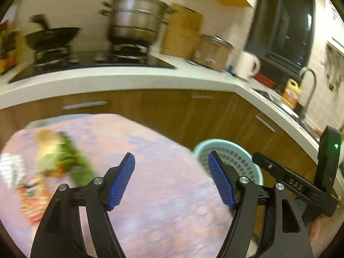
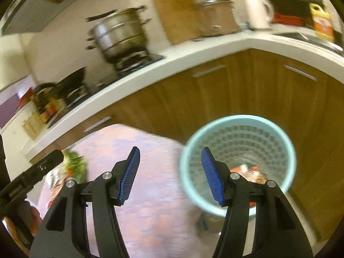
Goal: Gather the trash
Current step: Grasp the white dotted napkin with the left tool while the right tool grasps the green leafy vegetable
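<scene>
Bin (image 2: 236, 129): pale blue mesh, on the floor by the wood cabinets; an orange wrapper (image 2: 247, 169) lies inside.
Left gripper (image 1: 171, 179): jaws well apart, nothing between them, above the pink cloth (image 1: 161, 204).
Right gripper (image 2: 169, 176): jaws apart, empty, beside the bin's rim.
Trash (image 1: 62, 161): blurred green and yellow wrappers on the cloth, left.

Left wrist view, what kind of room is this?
Most likely a home kitchen: a stacked steel steamer pot on a black gas hob, a white countertop, and a curved sink tap.
</scene>
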